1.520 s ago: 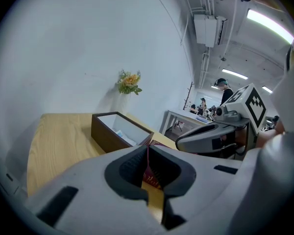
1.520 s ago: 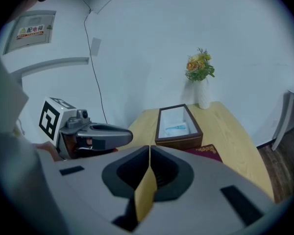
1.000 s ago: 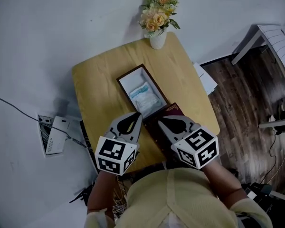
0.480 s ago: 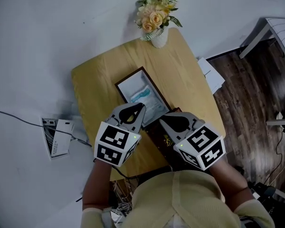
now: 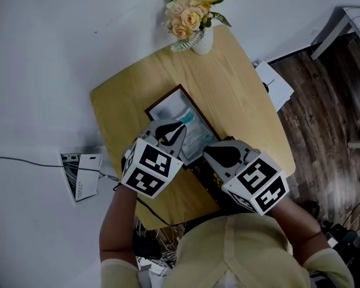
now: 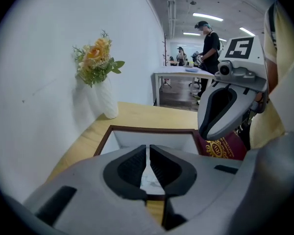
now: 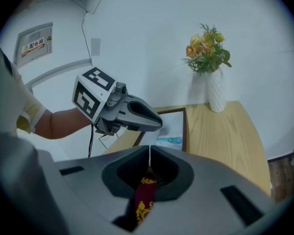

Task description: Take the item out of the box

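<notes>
Poised over the open box (image 5: 164, 98) near the middle of the wooden table (image 5: 234, 83) with the left gripper (image 5: 182, 123), tipped steeply down toward the white interior. Jaws pressed almost together, only a hairline between the pads, nothing held. Aimed at the white packet (image 5: 195, 134) with its teal band, lying flat on the box floor and partly hidden under the gripper. No telling whether the tips touch it. Probably closed for the approach only, and would need to part before any pinch on the packet's edge.

Pinching the maroon lid (image 6: 220, 150) with the right gripper (image 5: 207, 152), at the box's end toward the table's near edge. Jaws closed on the lid's thin edge, gold emblem showing below the pads. Likely held this way to stop the lid dropping back over the opening and to steady the box while the other gripper goes in.

Well apart at the table's far corner, a white vase of yellow flowers (image 5: 195, 26): no obstacle to a lift.

Judged stage: box opened, item inside, extraction not begun. Worth watching: a flat, likely slippery packet sitting low between the walls, so a shallow grab may slide off or drag the box
</notes>
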`<state>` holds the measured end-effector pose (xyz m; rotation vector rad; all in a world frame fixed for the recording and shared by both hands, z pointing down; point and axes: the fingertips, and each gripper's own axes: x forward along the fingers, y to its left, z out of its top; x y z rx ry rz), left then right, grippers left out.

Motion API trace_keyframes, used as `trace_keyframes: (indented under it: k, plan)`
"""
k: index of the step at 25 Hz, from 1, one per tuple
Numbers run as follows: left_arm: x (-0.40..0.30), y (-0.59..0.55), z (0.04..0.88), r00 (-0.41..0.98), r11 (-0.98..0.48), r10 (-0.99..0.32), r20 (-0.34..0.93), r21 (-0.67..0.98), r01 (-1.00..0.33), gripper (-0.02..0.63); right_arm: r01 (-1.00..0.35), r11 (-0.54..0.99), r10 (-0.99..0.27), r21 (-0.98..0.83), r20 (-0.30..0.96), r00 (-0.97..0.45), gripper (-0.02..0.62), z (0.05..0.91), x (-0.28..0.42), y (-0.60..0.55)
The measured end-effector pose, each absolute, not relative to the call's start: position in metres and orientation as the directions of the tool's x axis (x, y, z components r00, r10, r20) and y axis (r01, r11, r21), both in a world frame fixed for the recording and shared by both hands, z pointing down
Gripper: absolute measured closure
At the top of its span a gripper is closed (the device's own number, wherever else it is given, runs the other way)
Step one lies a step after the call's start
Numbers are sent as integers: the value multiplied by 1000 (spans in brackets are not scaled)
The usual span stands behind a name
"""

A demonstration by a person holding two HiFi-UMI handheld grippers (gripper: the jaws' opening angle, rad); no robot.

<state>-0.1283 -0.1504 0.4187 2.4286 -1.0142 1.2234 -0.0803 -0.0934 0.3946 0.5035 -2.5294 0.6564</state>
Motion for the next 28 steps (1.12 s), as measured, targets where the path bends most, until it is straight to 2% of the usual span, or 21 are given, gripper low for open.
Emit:
trace_keyframes:
  k: [8, 14, 15, 17, 18, 25, 28]
  plan:
    - [-131, -166, 442, 351, -845, -338, 873, -117, -522, 574, -442, 817, -209, -371, 524, -826, 565, 399, -83, -100]
    - [-127, -167, 456, 324, -916, -198, 925, -57, -398, 574, -438, 808, -201, -394, 514, -834, 565, 398, -84, -99]
    - [-126, -168, 458, 316, -924, -180, 932, -50, -378, 569, -439, 806, -201, -398, 514, -834, 565, 398, -84, -99]
    - [-126, -168, 463, 295, -938, -142, 945, -33, -346, 500, -439, 804, -201, -400, 512, -835, 565, 398, -83, -98]
    - [-126, -167, 465, 282, -942, -121, 952, -21, -334, 491, -439, 804, -201, -401, 511, -836, 565, 398, -83, -98]
    - [-130, -170, 477, 167, -960, -61, 984, -12, -280, 478, -445, 804, -210, -394, 513, -832, 565, 402, -80, -99]
    - [-126, -167, 480, 158, -957, -16, 987, 30, -289, 448, -443, 803, -207, -398, 510, -835, 565, 402, -80, -99]
